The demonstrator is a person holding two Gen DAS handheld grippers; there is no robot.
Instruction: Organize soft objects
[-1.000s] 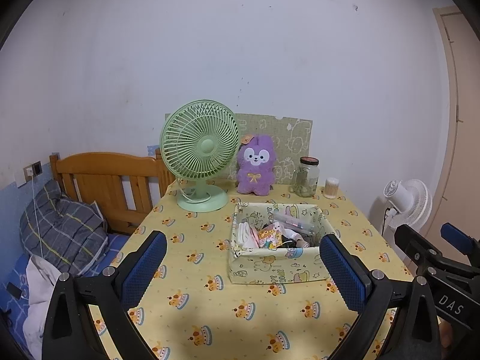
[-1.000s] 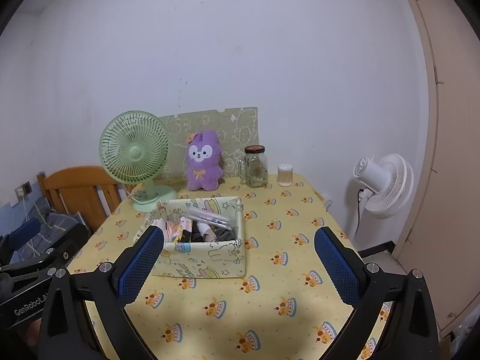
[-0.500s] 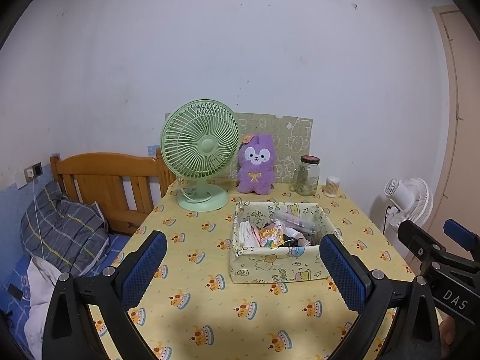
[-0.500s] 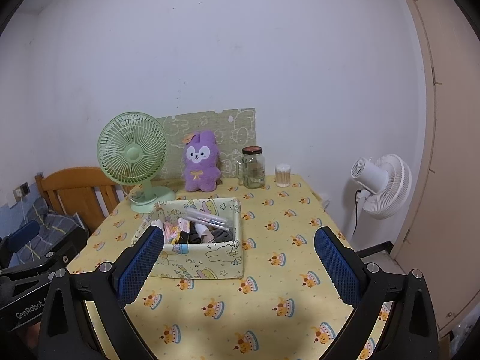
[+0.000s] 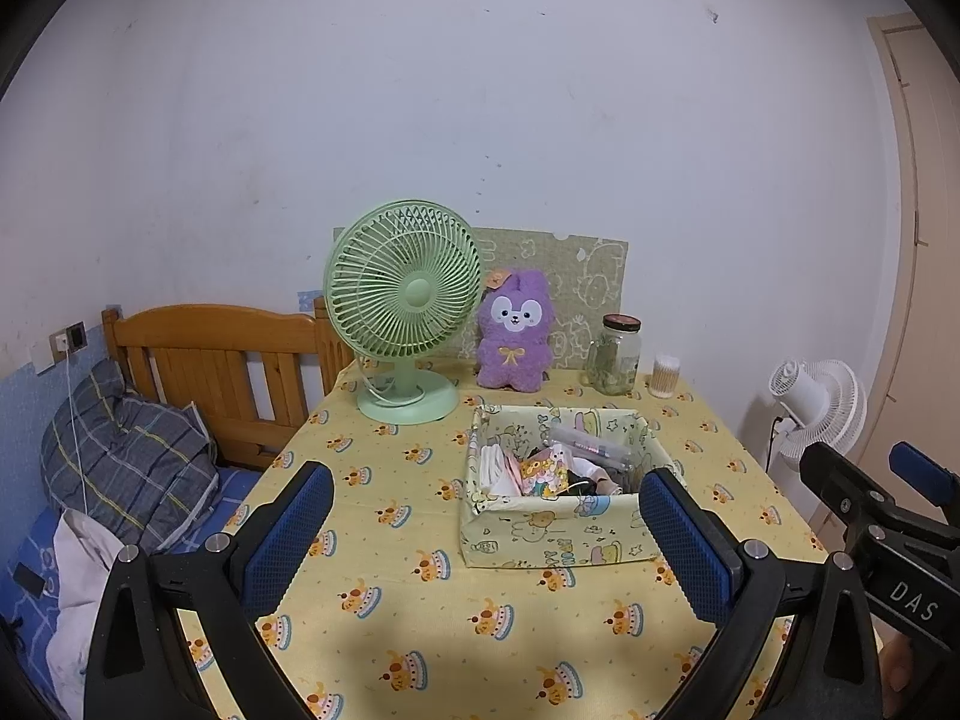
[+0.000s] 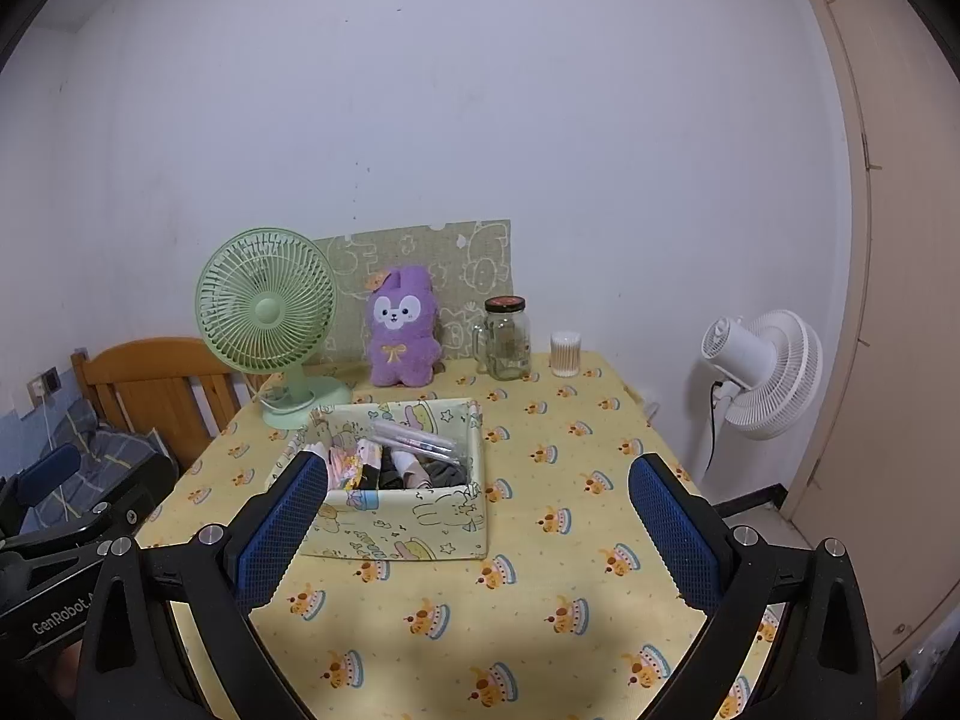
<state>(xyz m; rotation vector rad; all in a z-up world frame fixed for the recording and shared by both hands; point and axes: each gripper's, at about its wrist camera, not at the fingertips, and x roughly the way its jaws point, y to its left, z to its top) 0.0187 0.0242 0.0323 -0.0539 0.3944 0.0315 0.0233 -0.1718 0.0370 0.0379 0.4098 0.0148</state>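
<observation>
Grippers both gape wide: your left gripper [image 5: 480, 534] and right gripper [image 6: 480, 534] hover above the surface [image 6: 540, 612], holding nothing. Your fabric storage box [image 5: 558, 531] of soft items sits mid-surface, before the purple plush [image 5: 515, 339].

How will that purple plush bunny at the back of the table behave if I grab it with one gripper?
The purple plush bunny looks fluffy, so it will probably squash between the jaws and feel light. It stands upright on small feet before the patterned board, so a nudge would likely tip it. The glass jar stands beside it; a wide sweep might knock that.
</observation>
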